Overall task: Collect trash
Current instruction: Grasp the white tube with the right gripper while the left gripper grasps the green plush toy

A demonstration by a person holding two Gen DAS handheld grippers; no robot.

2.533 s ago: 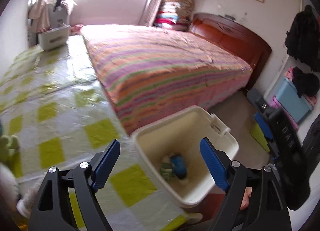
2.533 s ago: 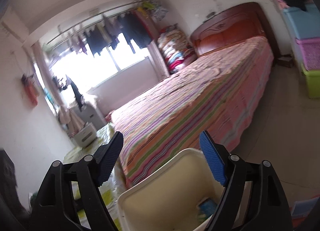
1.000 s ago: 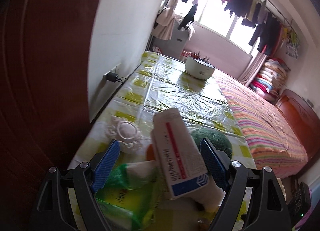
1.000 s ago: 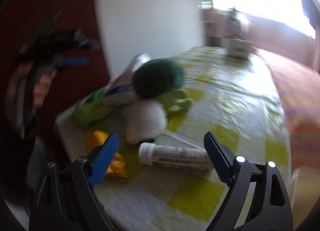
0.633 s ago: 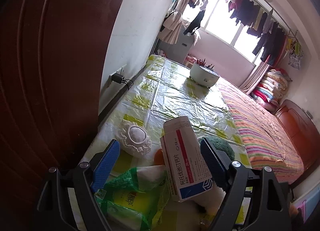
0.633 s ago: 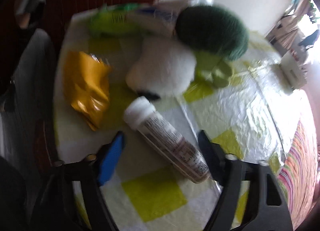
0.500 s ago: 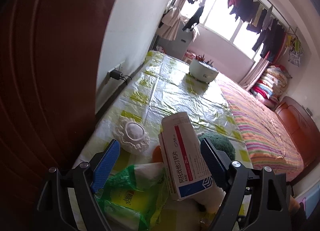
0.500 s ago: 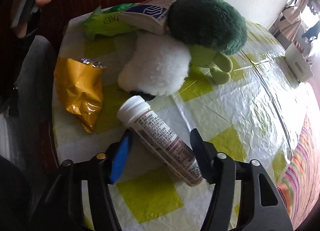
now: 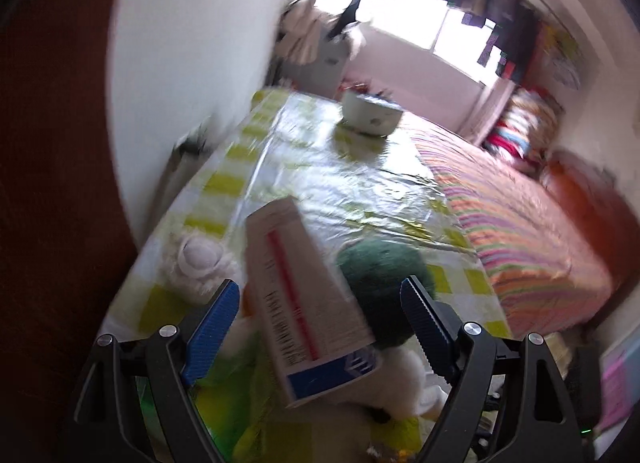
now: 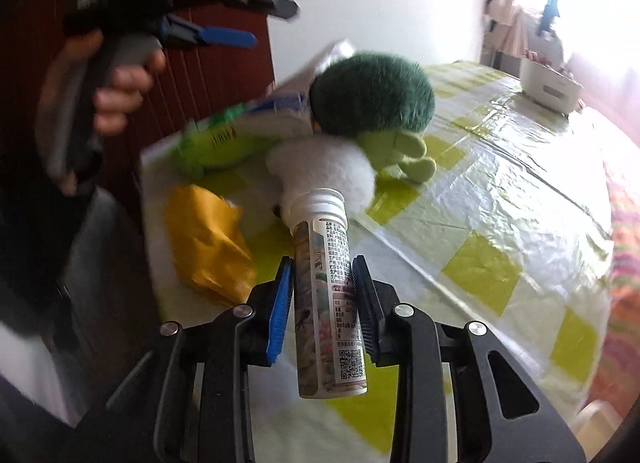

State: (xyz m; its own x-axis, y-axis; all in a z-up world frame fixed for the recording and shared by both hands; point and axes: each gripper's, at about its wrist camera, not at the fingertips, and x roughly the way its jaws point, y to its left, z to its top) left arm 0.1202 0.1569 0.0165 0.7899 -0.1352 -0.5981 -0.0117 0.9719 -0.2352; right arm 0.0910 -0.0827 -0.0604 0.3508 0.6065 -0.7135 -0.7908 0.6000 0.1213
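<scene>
A white capped tube [image 10: 328,283] with a printed label sits between the blue pads of my right gripper [image 10: 322,275]. Its jaws are closing and the pads press on the tube's sides, low over the checked table [image 10: 500,199]. My left gripper [image 9: 320,295] is open and hovers above a white carton [image 9: 304,295] with a red stripe, which leans on a green plush toy [image 9: 380,283]. A green bag [image 10: 216,143] lies under the carton [image 10: 280,111]. A crumpled yellow wrapper [image 10: 208,247] lies left of the tube. A hand holds the left gripper [image 10: 272,23] at the upper left.
A white plush ball [image 10: 324,171] lies just beyond the tube's cap. A white round mask [image 9: 198,259] lies near the wall. A white basket [image 9: 370,113] stands at the table's far end. The striped bed [image 9: 520,231] runs along the right; a dark red door is on the left.
The right jaws went from wide open around the lying tube to pressing on it, and the tube now points along the fingers. The left view shifted sideways and is blurred.
</scene>
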